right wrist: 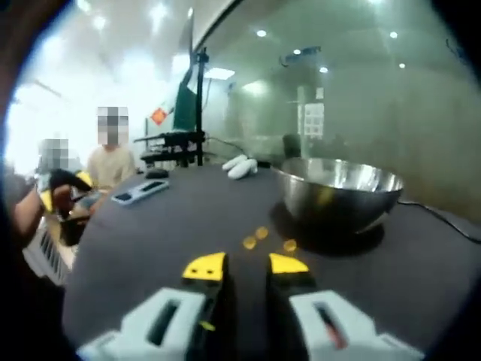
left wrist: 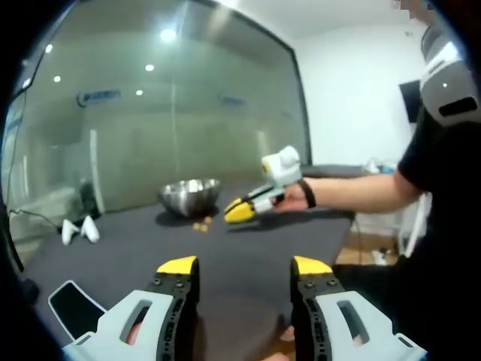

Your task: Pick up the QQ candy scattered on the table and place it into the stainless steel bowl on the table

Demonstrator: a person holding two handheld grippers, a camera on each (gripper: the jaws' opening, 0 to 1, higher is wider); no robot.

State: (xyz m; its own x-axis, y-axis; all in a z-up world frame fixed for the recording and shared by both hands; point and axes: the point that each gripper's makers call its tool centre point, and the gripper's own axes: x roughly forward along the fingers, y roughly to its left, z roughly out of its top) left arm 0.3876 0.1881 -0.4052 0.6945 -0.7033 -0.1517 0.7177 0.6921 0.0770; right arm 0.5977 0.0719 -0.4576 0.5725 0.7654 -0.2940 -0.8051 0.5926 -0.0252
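The stainless steel bowl (left wrist: 189, 194) stands on the dark table (left wrist: 248, 241), and a few small yellow QQ candies (left wrist: 201, 224) lie just in front of it. In the left gripper view my left gripper (left wrist: 244, 267) hovers open over the table's near part, far from the candies. My right gripper (left wrist: 242, 211), held by a hand, points at the candies from the right. In the right gripper view the right gripper (right wrist: 246, 265) is open with nothing between its jaws. Three candies (right wrist: 261, 235) lie just ahead of its tips, beside the bowl (right wrist: 338, 192).
Two white controllers (left wrist: 79, 229) lie at the table's far left, also seen as the white controllers (right wrist: 240, 167) behind the bowl. A dark phone (left wrist: 75, 307) lies near my left jaw. A flat device (right wrist: 139, 192) lies on the table's left part. People sit beyond the table edge.
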